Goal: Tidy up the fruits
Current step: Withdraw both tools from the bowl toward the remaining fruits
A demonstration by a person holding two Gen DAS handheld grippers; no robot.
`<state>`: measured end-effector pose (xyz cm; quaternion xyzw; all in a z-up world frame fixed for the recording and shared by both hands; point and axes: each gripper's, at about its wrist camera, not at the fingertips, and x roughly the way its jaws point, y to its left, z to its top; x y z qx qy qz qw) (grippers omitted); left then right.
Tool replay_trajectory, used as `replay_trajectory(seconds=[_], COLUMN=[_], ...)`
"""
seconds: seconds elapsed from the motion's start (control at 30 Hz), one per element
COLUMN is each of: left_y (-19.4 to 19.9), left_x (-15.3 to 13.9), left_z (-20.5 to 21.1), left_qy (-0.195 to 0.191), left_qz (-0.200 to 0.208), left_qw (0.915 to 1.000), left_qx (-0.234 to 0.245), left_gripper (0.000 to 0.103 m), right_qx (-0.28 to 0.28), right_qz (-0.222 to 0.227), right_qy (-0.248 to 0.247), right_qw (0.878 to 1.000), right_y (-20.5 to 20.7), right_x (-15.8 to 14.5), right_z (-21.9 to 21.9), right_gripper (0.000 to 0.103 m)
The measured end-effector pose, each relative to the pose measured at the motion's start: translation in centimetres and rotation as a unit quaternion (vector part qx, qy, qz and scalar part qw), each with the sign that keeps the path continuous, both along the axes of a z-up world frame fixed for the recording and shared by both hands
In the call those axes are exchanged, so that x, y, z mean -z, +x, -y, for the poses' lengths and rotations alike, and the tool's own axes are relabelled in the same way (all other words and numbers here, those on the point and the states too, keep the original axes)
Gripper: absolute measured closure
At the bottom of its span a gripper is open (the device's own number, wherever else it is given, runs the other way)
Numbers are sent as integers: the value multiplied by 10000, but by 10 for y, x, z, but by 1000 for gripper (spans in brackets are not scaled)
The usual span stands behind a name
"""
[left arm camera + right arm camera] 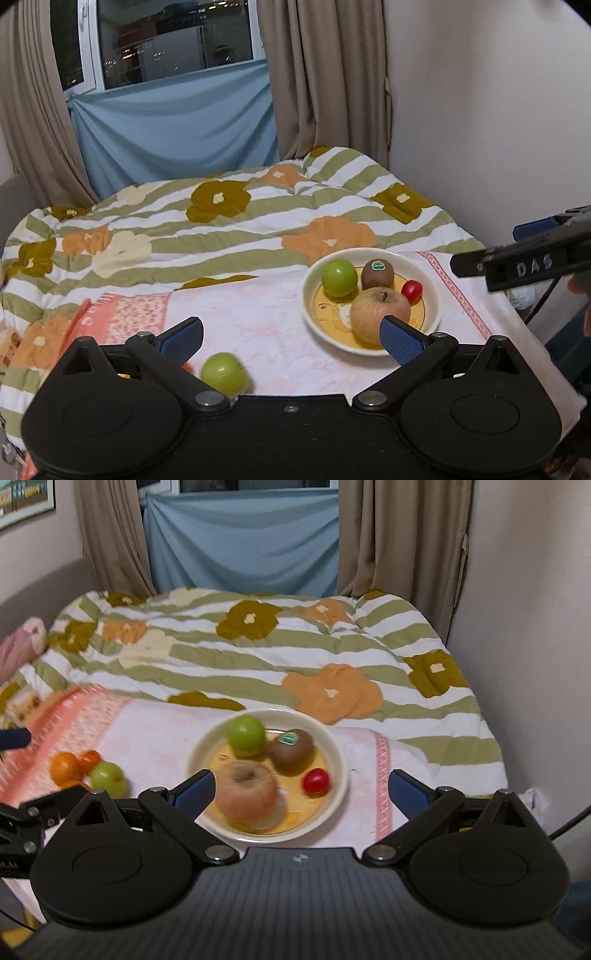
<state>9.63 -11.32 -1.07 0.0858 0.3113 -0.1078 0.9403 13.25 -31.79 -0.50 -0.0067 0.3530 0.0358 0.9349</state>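
A cream plate point(436, 295) point(338, 760) on the pink towel holds a green apple point(339, 277) point(246, 736), a kiwi point(377, 274) point(291, 753), a small red tomato point(412, 290) point(316, 781) and a tan apple point(378, 308) point(246, 794). A second green apple point(224, 373) point(108, 778) lies on the towel left of the plate, beside orange fruits point(66, 768). My left gripper point(291, 334) is open and empty, above this loose apple. My right gripper point(301, 792) is open and empty over the plate's near side.
The pink towel point(240, 317) point(155, 731) lies on a flowered striped quilt point(221, 221) point(258, 646). A wall point(498, 110) is on the right, curtains and a window behind. The right gripper's body point(524, 264) shows at the right edge.
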Motion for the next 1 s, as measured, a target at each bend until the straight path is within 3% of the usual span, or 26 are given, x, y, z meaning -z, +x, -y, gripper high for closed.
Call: replay_trajectory(seconds=[0.2,0.4,0.63,0.87,1.0], left_y=[-19,-26,-14,10,24], left_x=[-4,4,26,52,72], left_z=[-35,-66,-102,-123,-124], left_qy=[-12,-20,-33,-12,147], left_qz=[66,23,-205,-444,-574], left_qw=[9999,9997,9988,9944,9905], left_qx=[88,247,454,964,1243], left_gripper=[0,0,0,3,11], right_qx=[187,370,497,570,590], right_qz=[192,190,-48,-270,-432], right_qy=[-23,30,184,341,379], right_qw=[9996,9991,9986,9974,9966], right_y=[-29,-51,-63,-70,-70], right_x=[-15,-11,15,47,68], right_z=[-33,-66,-102,-137,-155], right_gripper=[0,0,0,0,0])
